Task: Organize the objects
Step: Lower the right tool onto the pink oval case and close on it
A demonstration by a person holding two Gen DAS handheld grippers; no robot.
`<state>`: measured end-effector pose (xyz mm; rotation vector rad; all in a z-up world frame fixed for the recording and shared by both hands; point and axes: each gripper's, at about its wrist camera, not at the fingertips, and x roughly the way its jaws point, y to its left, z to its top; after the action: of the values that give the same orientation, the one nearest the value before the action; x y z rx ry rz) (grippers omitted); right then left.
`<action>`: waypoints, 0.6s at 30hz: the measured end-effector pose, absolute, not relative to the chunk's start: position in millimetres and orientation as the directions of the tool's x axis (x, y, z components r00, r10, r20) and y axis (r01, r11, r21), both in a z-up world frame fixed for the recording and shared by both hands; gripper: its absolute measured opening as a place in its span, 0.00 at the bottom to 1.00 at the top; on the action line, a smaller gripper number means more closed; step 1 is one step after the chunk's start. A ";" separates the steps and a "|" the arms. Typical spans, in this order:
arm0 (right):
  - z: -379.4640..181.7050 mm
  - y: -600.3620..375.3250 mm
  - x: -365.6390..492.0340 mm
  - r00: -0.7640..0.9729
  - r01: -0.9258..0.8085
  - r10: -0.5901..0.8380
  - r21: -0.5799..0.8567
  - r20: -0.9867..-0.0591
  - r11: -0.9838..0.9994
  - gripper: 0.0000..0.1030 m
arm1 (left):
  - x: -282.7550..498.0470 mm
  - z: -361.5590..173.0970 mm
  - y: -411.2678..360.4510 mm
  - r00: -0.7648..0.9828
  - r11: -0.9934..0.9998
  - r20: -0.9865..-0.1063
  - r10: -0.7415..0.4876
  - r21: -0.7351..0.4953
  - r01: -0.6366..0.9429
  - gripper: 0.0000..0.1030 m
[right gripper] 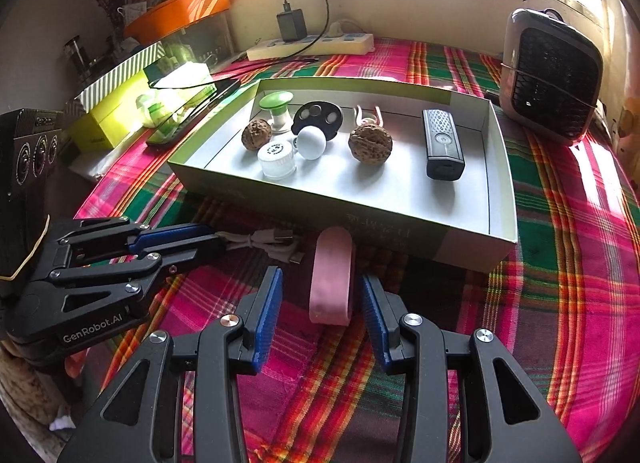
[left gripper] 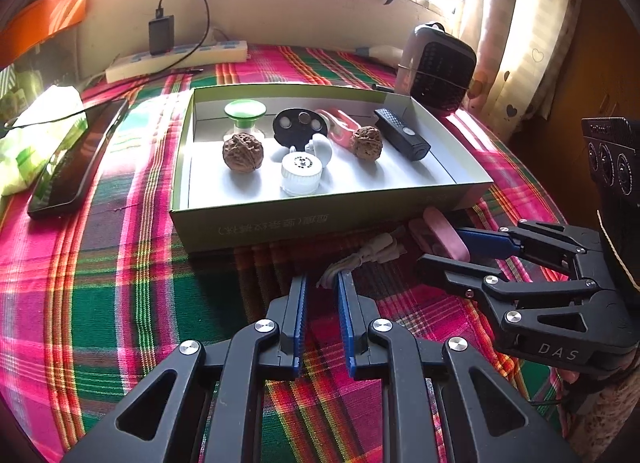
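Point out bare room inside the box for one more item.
The box floor is bare along its front wall, and between the big walnut and the black remote. The back left is crowded around the green-capped bottle and white cap.

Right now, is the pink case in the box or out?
Out: the pink case lies on the plaid cloth before the box, between the right gripper's open fingers.

A shallow box (right gripper: 496, 183) sits mid-tabletop (right gripper: 568, 287). Inside, a remote (right gripper: 442, 143) lies at the right end, two walnuts (right gripper: 369, 142) flank a capped bottle (right gripper: 277, 161) and a ball (right gripper: 311, 142). Before the box's near wall lie a bundled cable (right gripper: 272, 244) and, right of it, an eraser-like block (right gripper: 332, 279) (standing between the right gripper's fingers (right gripper: 266, 311)). Behind the box runs a power strip (right gripper: 312, 45); a small fan (right gripper: 554, 73) stands at the far right.
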<state>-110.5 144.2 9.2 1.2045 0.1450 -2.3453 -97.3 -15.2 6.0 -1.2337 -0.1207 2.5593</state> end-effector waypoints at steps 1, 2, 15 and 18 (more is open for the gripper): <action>9.4 143.7 -110.0 -0.493 0.472 -0.376 0.121 -0.785 -0.873 0.40 | -97.2 6.0 -15.5 -0.589 -0.953 -0.751 0.299 -0.200 -0.229 0.15; 9.4 143.2 -109.9 -0.494 0.470 -0.373 0.119 -0.785 -0.875 0.40 | -97.3 5.9 -15.3 -0.590 -0.953 -0.750 0.299 -0.198 -0.230 0.15; 7.4 138.9 -106.3 -0.555 0.425 -0.298 0.044 -0.776 -0.904 0.40 | -97.6 5.1 -14.7 -0.593 -0.953 -0.748 0.299 -0.201 -0.228 0.15; 7.2 138.4 -105.7 -0.565 0.413 -0.274 0.021 -0.778 -0.910 0.39 | -97.3 4.9 -14.0 -0.594 -0.954 -0.748 0.296 -0.196 -0.229 0.15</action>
<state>-105.7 138.4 7.2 1.1877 0.2298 -2.4682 -97.3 -14.0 4.9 -1.2260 -0.1135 2.5662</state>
